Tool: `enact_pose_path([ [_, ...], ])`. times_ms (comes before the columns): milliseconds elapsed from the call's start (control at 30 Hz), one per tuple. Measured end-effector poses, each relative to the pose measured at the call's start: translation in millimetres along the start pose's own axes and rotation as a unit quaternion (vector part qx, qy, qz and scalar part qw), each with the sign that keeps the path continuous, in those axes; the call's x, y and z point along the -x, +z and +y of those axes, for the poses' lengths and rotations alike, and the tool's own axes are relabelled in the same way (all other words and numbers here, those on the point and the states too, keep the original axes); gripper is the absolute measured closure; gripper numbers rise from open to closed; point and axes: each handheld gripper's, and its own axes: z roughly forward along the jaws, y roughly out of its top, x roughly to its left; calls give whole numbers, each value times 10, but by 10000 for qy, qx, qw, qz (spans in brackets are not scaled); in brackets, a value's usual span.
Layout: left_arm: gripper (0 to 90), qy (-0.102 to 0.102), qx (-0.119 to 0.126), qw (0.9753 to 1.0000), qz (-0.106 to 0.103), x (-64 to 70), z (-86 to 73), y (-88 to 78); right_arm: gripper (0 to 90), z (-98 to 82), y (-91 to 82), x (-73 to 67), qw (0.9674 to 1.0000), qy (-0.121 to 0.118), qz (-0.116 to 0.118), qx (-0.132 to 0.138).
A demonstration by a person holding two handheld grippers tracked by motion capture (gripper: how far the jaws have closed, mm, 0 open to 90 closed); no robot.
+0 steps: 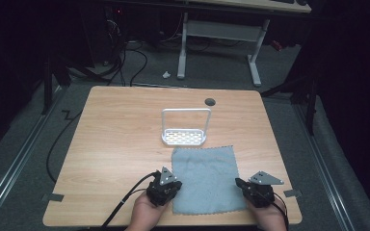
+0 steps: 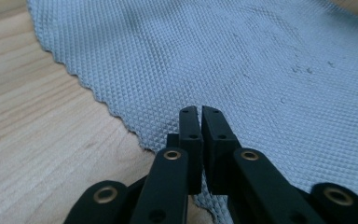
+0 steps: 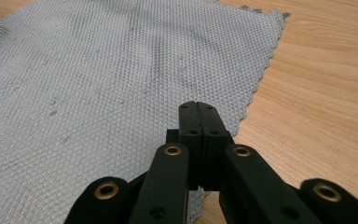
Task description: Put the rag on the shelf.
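The person's forearms are cut off at the bottom of the high view, leaving just two hands visible. One grey cloth (image 1: pixel 205 179) lies flat on the wooden table (image 1: pixel 115 139), at its near edge. The left gripper (image 2: pixel 200 112) sits at the cloth's near left corner, its jaws nearly together with a slim gap; whether they pinch fabric cannot be told. The right gripper (image 3: pixel 198 107) sits at the near right corner, jaws pressed together. One white wire rack (image 1: pixel 185 127) stands just beyond the cloth.
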Motion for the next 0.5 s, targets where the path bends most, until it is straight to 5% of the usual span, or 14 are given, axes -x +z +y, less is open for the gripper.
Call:
enact_pose_path([
  [333, 875, 37, -116, 9997, 203, -199, -248, -352, 900, 42, 43, -115, 9998, -193, 75, 10],
  [500, 795, -265, 61, 9992, 295, -379, -329, -556, 900, 125, 104, -229, 9994, -208, 241, 131],
])
